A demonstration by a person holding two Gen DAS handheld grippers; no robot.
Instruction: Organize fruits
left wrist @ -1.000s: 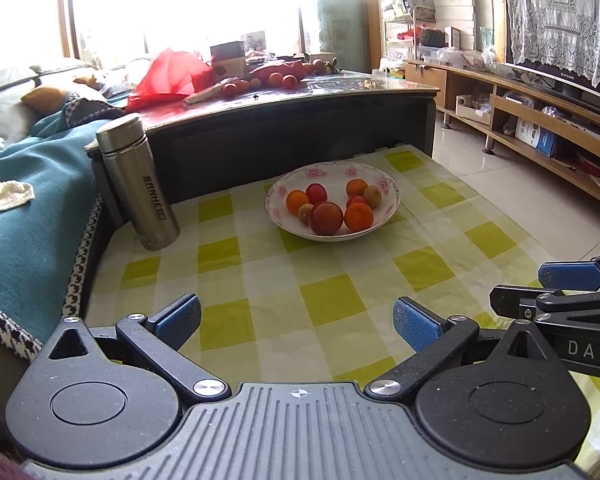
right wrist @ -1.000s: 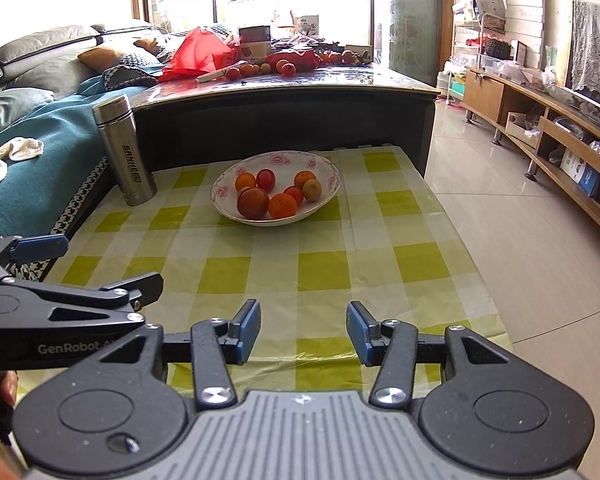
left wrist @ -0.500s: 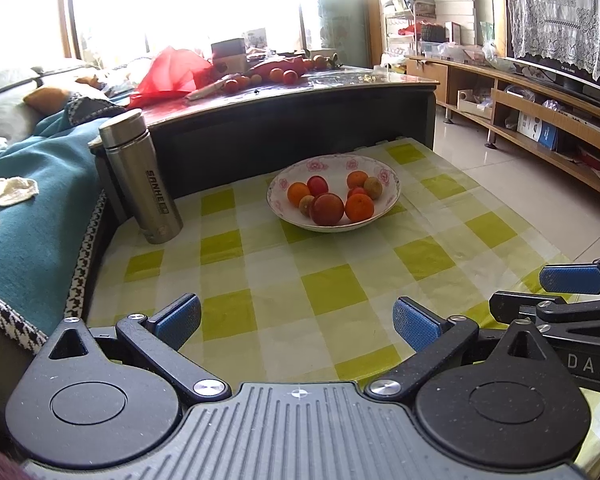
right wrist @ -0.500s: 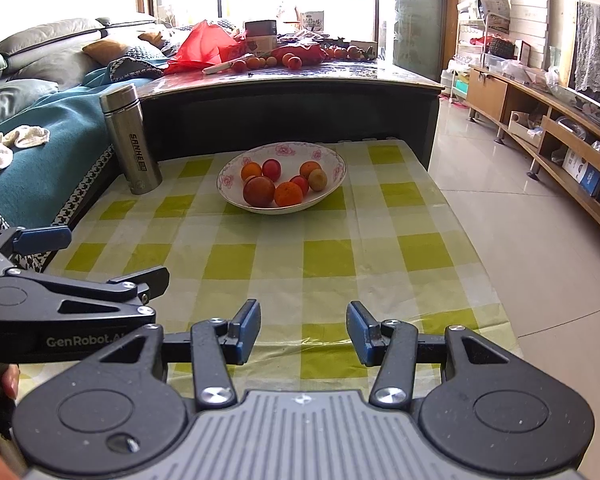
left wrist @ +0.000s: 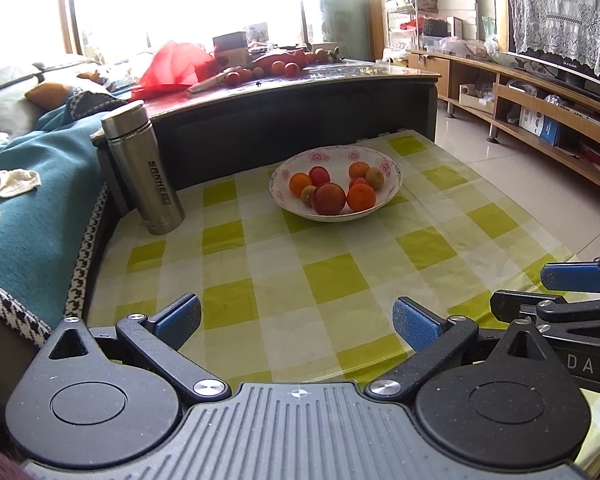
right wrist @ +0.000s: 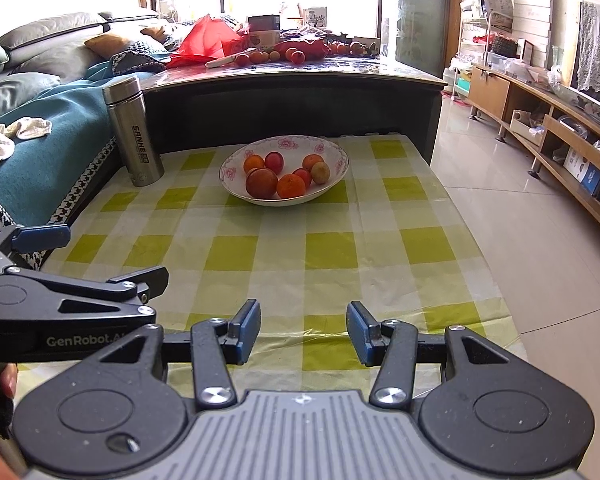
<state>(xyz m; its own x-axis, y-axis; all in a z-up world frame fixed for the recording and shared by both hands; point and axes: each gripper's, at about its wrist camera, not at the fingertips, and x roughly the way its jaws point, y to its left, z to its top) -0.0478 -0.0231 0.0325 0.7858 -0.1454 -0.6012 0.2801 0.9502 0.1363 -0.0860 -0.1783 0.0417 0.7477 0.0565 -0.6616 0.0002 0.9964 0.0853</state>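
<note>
Fruits [left wrist: 333, 190] lie in bowl [left wrist: 391, 194] — well beyond both empty, parted fingers [right wrist: 247, 330].

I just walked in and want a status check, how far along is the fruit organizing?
Done: several fruits sit in the floral bowl on the checked cloth. In hand: nothing; the left gripper and right gripper are both open and empty, well short of the bowl. Left: loose fruit on the dark table behind, if it belongs to the job.

Fruit-filled bowl [left wrist: 391, 196] beyond open tool [left wrist: 296, 323]
</note>
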